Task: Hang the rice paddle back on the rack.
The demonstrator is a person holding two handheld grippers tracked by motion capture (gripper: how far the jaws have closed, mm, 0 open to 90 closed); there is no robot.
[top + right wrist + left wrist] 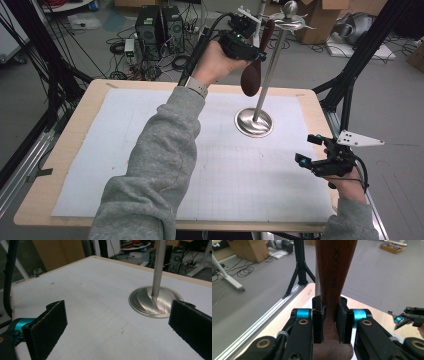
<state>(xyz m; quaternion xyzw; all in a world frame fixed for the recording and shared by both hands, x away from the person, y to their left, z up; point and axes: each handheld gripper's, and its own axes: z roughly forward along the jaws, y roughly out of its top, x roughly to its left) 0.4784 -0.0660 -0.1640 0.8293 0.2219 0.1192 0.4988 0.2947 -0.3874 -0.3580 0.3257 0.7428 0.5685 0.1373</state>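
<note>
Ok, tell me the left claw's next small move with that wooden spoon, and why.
Probably ease the wooden spoon up toward the hooks atop the steel stand. The left claw is shut on its handle, holding it beside the pole; whether it hangs there yet is unclear.

Soft, even indoor light, faint shadows, mild sheen on steel base — close jaws blurred

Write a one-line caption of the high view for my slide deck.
Left gripper holds a wooden spoon beside the steel stand; right gripper open at the table edge.
</note>
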